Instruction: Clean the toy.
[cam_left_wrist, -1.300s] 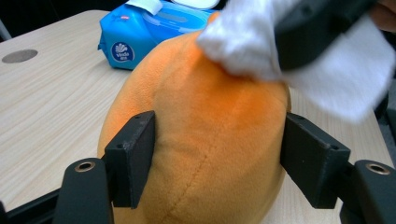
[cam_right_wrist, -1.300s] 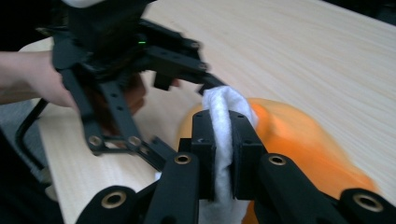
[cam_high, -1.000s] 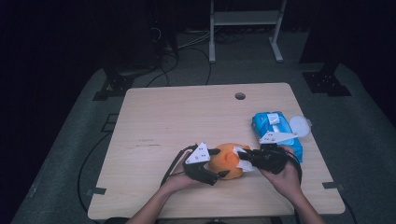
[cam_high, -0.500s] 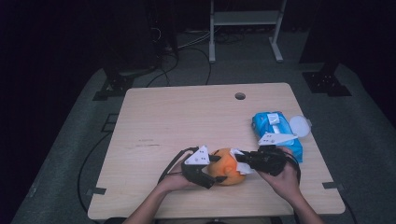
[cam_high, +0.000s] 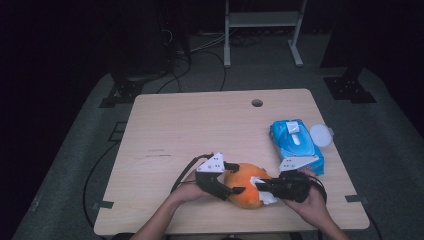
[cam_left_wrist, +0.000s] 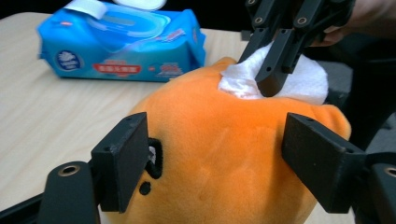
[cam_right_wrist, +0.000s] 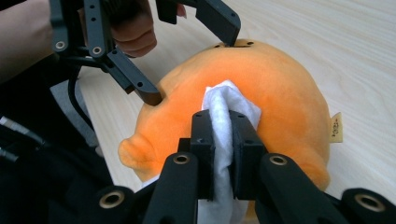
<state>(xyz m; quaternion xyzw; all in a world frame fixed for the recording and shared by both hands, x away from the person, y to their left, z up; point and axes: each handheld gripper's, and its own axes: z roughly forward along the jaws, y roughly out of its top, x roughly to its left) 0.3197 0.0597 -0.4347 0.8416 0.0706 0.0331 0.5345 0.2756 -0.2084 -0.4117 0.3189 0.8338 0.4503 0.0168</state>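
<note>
The right gripper (cam_right_wrist: 220, 154) has its jaws clamped on a white wipe (cam_right_wrist: 224, 112) pressed against the top of the orange plush toy (cam_high: 246, 186). The left gripper (cam_left_wrist: 229, 163) straddles the toy, its jaws having just opened a little, the pads touching the plush on both sides. The toy lies near the front edge of the table (cam_high: 200, 120); a blue wipes pack (cam_high: 295, 142) lies by the right edge.

Orange plush toy (cam_high: 245, 186), white wipe (cam_right_wrist: 224, 116), blue wipes pack (cam_high: 296, 144)
</note>
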